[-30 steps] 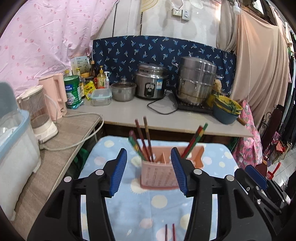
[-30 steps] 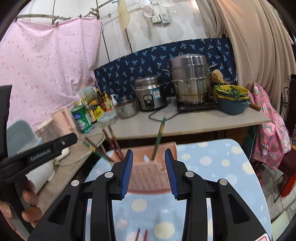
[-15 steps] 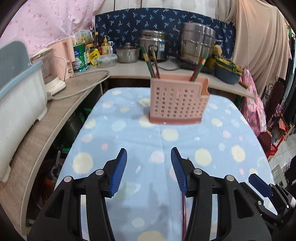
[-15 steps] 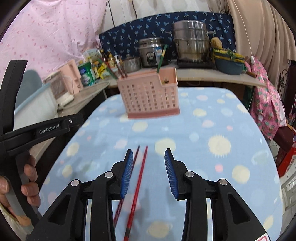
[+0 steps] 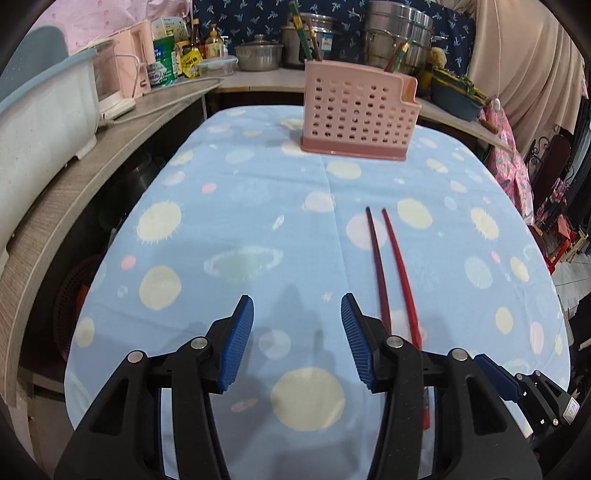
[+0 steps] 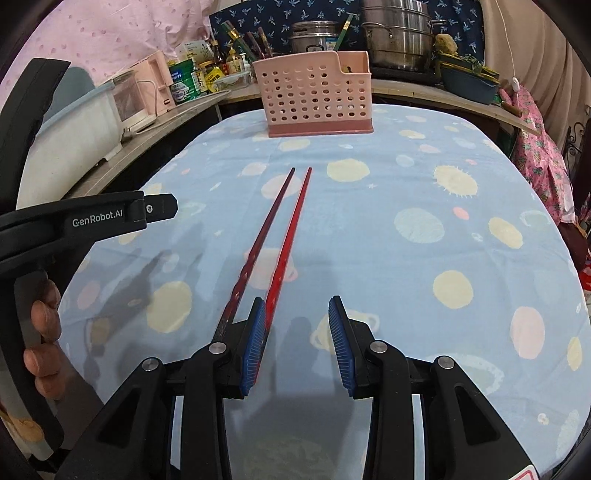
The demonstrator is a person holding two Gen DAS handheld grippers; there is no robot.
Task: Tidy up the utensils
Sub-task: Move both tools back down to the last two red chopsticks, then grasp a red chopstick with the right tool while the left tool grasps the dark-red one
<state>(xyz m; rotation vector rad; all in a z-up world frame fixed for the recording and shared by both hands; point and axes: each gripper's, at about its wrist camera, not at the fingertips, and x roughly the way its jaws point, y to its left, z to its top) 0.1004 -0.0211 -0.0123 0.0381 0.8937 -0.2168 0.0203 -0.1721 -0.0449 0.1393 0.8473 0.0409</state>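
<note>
Two red chopsticks [image 5: 391, 258] [image 6: 280, 236] lie side by side on the blue dotted tablecloth, pointing toward a pink perforated utensil holder [image 5: 358, 110] [image 6: 316, 98] at the far end, which holds several chopsticks. My left gripper [image 5: 297, 343] hovers open over bare cloth, the chopsticks passing under its right finger. My right gripper [image 6: 297, 343] is open too, low over the cloth; the chopsticks' near ends run under its left finger [image 6: 255, 343]. Nothing sits between either pair of pads.
A wooden counter [image 5: 74, 177] curves along the left with a white tub [image 5: 40, 122], pink kettle and jars. Steel pots [image 6: 399, 33] stand behind the holder. A hand [image 6: 44, 332] on the left gripper's handle shows at left. Table edge [image 6: 576, 280] drops at right.
Both grippers dropped and tilted down, from facing the holder to hovering low over the cloth near the two red chopsticks. Jaw openings stayed the same.
</note>
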